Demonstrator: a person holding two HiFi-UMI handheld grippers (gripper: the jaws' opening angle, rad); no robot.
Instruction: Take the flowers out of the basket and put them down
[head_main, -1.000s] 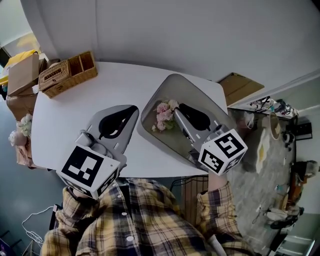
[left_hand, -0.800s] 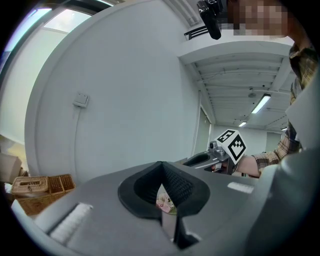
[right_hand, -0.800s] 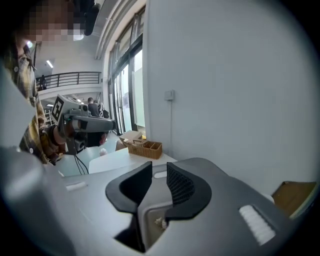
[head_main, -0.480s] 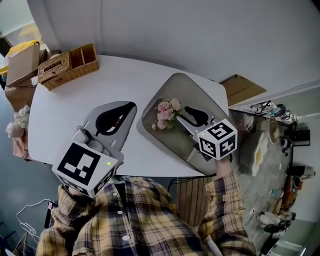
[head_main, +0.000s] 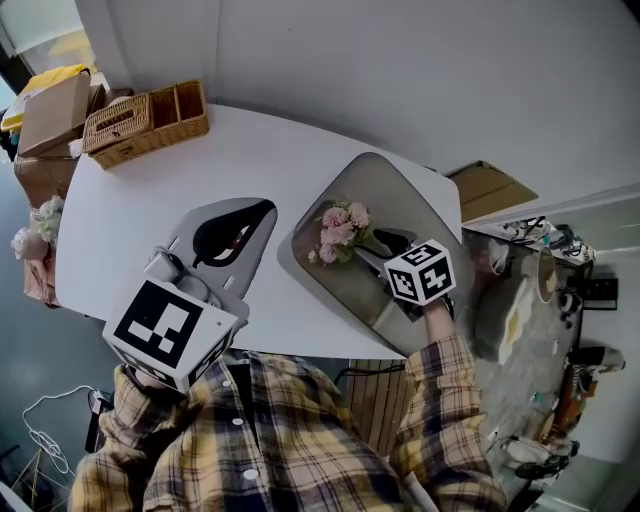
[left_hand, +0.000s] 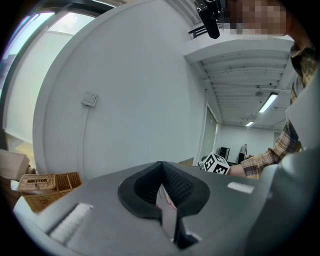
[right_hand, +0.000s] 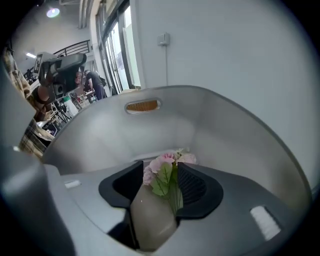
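Note:
A small bunch of pink flowers (head_main: 340, 232) with green leaves lies inside the grey oval basket (head_main: 372, 168) on the white table (head_main: 130, 215). My right gripper (head_main: 375, 244) reaches into the basket from the near side. In the right gripper view the flowers (right_hand: 167, 164) and their stem sit between the jaws of that gripper (right_hand: 161, 169), which are opening and stand apart, with the basket wall (right_hand: 210, 115) behind. My left gripper (head_main: 264, 212) hovers over the table to the left of the basket, and its tips (left_hand: 160, 165) meet with nothing held.
A wicker organiser box (head_main: 145, 122) stands at the table's far left corner, with a cardboard box (head_main: 55, 105) beside it. More flowers (head_main: 35, 228) lie off the table's left edge. Another cardboard sheet (head_main: 492, 186) lies past the right edge.
The right gripper's jaws have spread apart around the flower stem, and that gripper has sunk deeper into the basket. The left gripper has hardly moved.

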